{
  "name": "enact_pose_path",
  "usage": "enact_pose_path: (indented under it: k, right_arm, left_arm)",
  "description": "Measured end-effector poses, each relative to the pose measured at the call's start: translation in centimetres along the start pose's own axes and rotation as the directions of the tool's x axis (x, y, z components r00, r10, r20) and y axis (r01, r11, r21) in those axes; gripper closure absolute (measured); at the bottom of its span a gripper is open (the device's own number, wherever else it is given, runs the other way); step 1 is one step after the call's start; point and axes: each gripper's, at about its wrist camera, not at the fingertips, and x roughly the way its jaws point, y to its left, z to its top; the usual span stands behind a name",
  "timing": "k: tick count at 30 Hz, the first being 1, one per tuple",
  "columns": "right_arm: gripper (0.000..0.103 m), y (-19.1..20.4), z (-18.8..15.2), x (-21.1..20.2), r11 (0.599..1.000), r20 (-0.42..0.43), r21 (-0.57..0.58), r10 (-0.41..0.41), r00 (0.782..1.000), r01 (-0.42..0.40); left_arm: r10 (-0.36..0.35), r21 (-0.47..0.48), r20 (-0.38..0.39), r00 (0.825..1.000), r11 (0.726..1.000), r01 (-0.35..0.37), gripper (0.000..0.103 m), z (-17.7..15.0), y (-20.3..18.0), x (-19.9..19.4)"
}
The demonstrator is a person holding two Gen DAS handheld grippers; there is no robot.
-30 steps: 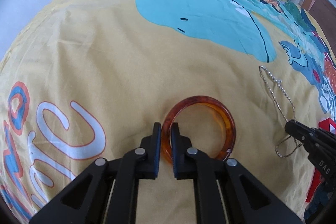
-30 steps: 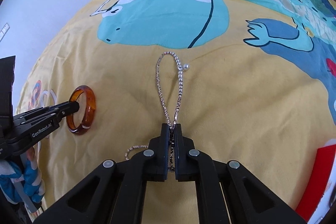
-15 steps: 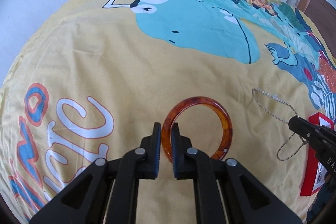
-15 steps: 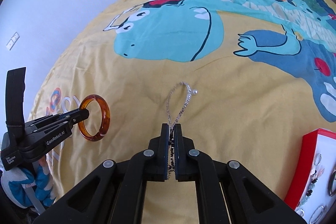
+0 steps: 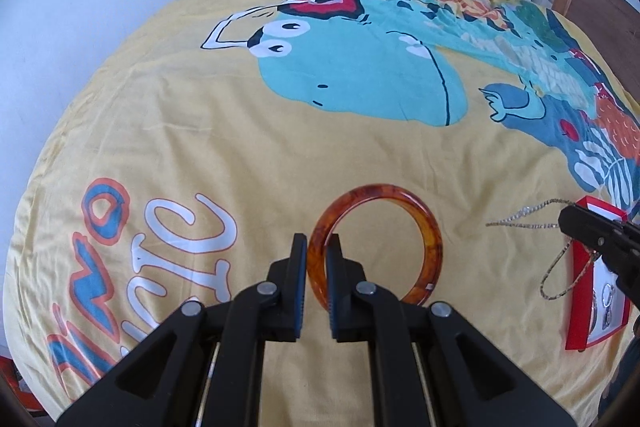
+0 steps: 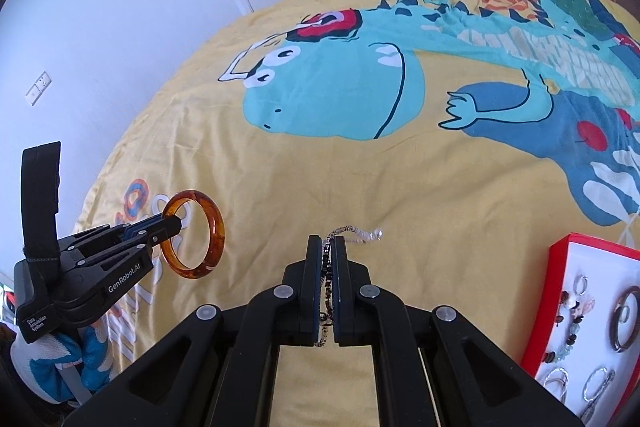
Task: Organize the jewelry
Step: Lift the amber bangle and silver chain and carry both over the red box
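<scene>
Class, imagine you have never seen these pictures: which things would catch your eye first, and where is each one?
First, the amber bangle, clamped at its rim in the left gripper above the yellow dinosaur bedspread. Next, the silver chain, pinched in the right gripper, with its free end dangling ahead. Last, the red jewelry box at the lower right, already holding rings and bracelets.

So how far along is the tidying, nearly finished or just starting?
Partway, it seems. The red box already holds bangles and beaded pieces. In hand: the left claw grips the amber bangle, and the right claw pinches the silver chain; both look lifted off the yellow bedspread. Left: placing both in the box.
</scene>
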Motion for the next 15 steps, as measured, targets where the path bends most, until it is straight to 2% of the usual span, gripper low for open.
enact_pose_path:
  k: [15]
  right_arm:
    - [0.099,1.4,-0.2,-4.8,1.0,0.037,-0.018,0.015,0.999,-0.015]
  left_arm:
    - [0.005,0.02,0.008,1.0,1.0,-0.005,0.095,0.1,-1.1,-4.1]
